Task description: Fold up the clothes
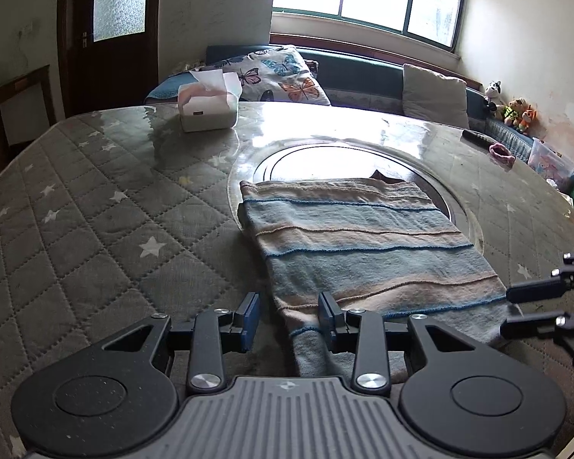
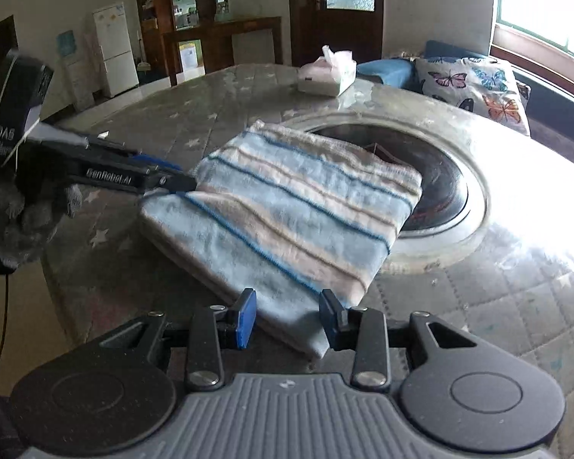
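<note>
A folded striped garment (image 1: 363,244), light blue and beige with thin dark blue lines, lies flat on the quilted table, partly over the round glass turntable. It also shows in the right wrist view (image 2: 298,206). My left gripper (image 1: 289,319) is open at the garment's near left corner, its fingers either side of the edge. My right gripper (image 2: 287,317) is open at the garment's near right corner, its jaws astride the edge. The right gripper's fingers show at the right edge of the left wrist view (image 1: 532,306). The left gripper shows at the left in the right wrist view (image 2: 164,179).
A tissue box (image 1: 206,105) stands at the far left of the table (image 1: 95,229). The turntable (image 1: 455,206) sits in the middle. A dark remote (image 1: 478,138) and a pink object (image 1: 501,155) lie at the far right. Cushions lie on the bench under the window.
</note>
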`<action>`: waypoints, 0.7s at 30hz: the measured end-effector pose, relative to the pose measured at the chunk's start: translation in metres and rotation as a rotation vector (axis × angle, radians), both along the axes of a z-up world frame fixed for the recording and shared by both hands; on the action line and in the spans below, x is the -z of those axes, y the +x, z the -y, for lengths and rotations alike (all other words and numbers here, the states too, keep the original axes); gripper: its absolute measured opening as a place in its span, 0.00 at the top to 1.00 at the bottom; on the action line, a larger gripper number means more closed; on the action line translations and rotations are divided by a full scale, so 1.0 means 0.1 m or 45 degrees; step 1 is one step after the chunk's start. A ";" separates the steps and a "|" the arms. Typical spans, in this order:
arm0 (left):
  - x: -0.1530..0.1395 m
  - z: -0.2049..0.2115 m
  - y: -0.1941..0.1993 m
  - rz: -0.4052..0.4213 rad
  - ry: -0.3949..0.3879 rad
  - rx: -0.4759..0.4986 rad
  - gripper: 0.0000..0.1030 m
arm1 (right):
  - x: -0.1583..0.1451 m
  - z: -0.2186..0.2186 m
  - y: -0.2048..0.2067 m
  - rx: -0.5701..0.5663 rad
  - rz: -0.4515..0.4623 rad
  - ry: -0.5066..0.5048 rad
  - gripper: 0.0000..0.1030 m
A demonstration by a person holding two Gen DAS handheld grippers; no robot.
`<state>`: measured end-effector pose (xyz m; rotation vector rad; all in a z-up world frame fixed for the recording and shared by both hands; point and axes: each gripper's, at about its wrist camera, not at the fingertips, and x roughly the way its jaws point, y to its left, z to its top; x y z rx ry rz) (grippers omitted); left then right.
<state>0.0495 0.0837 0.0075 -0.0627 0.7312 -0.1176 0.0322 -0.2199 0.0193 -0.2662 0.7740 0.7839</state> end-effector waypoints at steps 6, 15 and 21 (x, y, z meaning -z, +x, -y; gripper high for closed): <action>0.01 -0.03 0.00 -0.010 -0.017 -0.004 0.62 | 0.06 0.00 0.12 0.024 -0.055 0.013 0.65; -0.02 -0.06 0.03 -0.019 -0.052 -0.020 0.63 | 0.05 -0.05 0.48 0.136 -0.023 0.075 0.65; -0.05 -0.16 0.07 -0.020 -0.060 -0.065 0.55 | 0.07 -0.07 0.56 0.144 -0.041 0.058 0.65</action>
